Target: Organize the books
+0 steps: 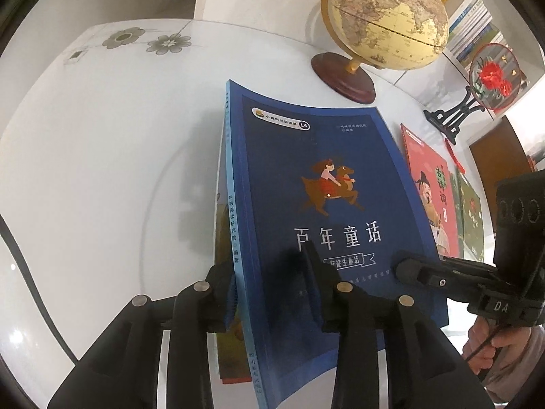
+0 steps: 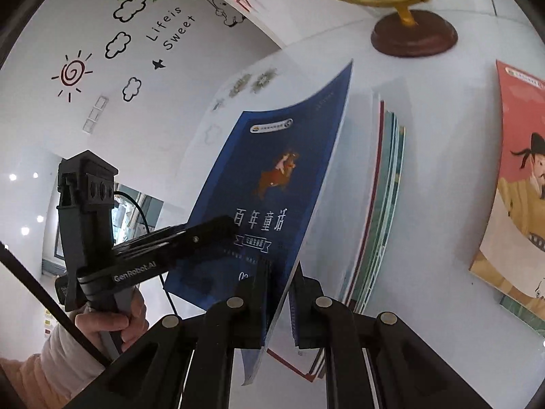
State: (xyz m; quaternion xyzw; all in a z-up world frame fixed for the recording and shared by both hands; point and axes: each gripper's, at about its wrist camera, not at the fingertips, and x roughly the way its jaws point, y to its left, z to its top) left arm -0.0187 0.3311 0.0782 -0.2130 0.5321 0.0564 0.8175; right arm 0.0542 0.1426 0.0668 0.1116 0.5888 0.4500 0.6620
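Observation:
A dark blue book [image 1: 323, 204] with a girl on a deer on its cover is held tilted above the white table. My left gripper [image 1: 272, 283] is shut on its lower spine edge. My right gripper [image 2: 282, 293] is shut on its lower right edge; the book shows in the right wrist view [image 2: 272, 184] too. The right gripper's fingers [image 1: 425, 272] reach in from the right in the left wrist view. A stack of thin books [image 2: 378, 204] lies flat under the blue book. A red picture book [image 1: 432, 191] lies to the right.
A globe [image 1: 385, 20] on a brown base stands at the back of the white table [image 1: 102, 136]. A round red ornament on a black stand [image 1: 490, 75] is at the right. Bookshelves [image 1: 477, 30] line the back wall.

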